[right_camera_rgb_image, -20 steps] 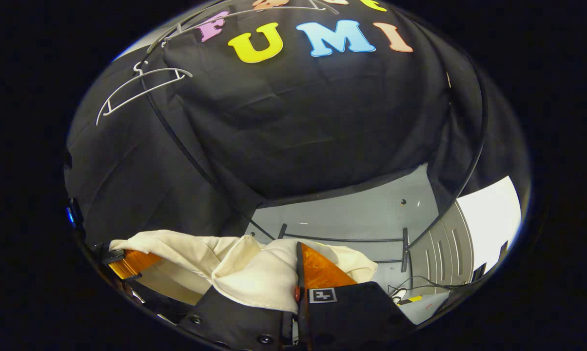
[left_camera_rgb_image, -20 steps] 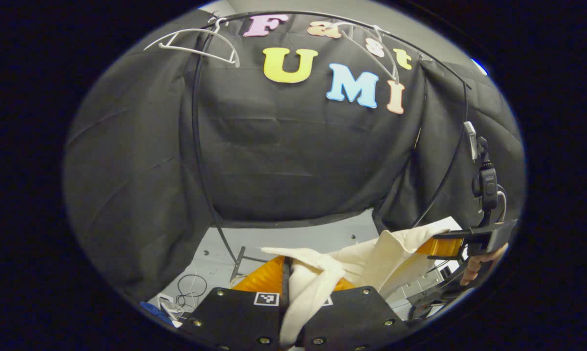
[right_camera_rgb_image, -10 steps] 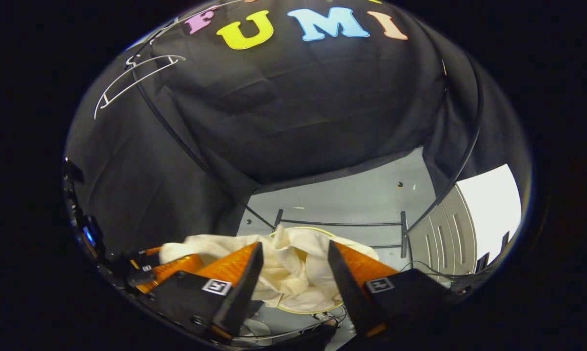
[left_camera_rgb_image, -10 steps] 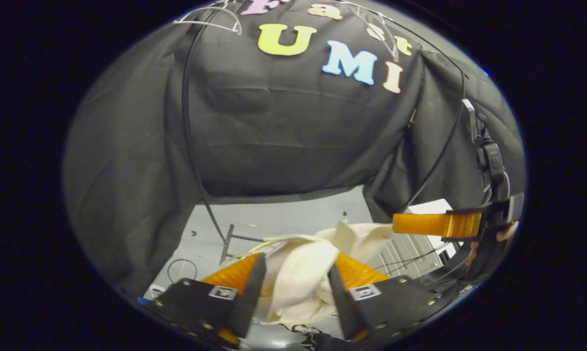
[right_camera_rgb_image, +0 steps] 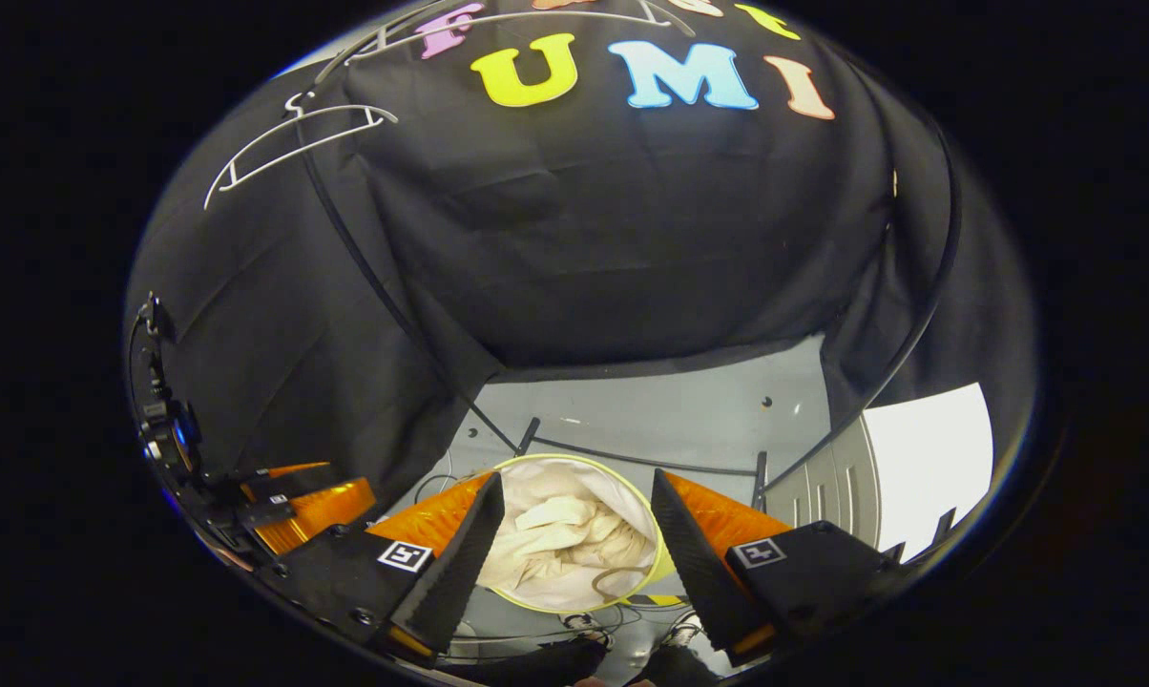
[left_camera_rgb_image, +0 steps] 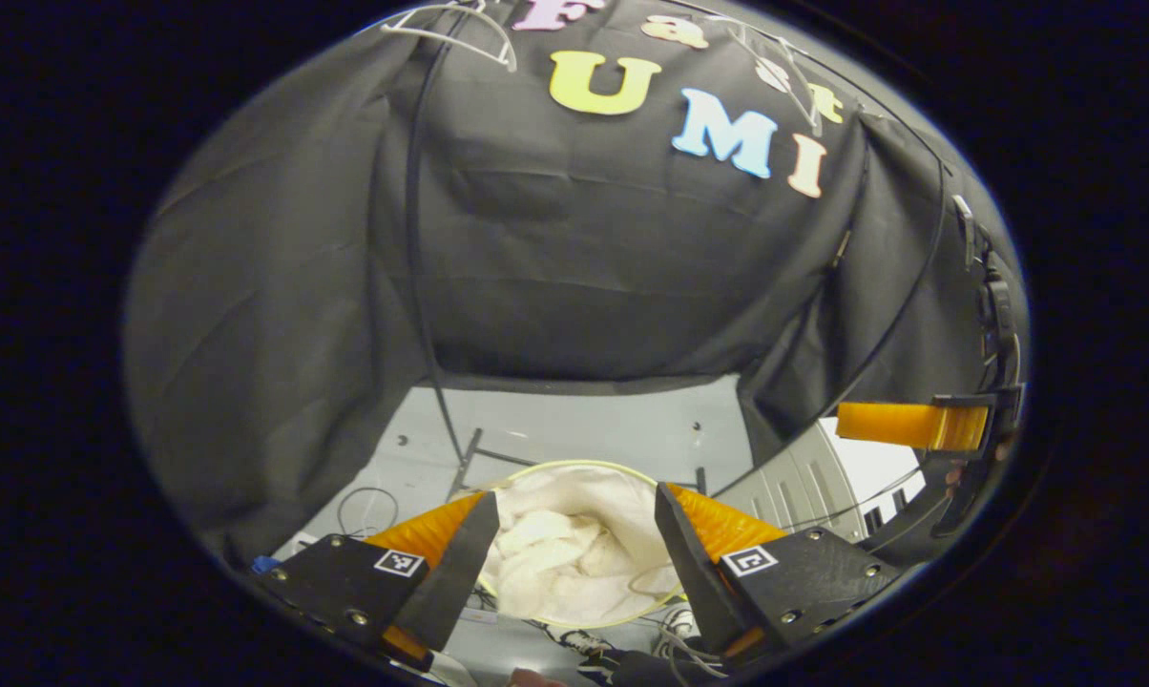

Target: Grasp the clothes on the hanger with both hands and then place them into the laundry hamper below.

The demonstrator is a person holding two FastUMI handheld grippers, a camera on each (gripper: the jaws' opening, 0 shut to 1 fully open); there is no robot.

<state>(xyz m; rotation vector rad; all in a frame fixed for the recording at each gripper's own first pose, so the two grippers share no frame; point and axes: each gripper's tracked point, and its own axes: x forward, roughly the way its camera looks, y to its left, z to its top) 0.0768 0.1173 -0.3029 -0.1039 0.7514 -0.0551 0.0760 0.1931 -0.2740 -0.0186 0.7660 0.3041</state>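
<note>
Cream cloth, the clothes (left_camera_rgb_image: 574, 553), lies crumpled inside the laundry hamper (right_camera_rgb_image: 647, 506) on the floor, so the drop looks done. Above it the left gripper (left_camera_rgb_image: 574, 572) and right gripper (right_camera_rgb_image: 574, 563) hang spread wide, empty. Bare white hanger (right_camera_rgb_image: 293, 153) hangs above.

wall: black cloth (left_camera_rgb_image: 574, 267) | floor: pale grey (right_camera_rgb_image: 689, 420) | rack: thin black frame (left_camera_rgb_image: 412, 239)
</note>
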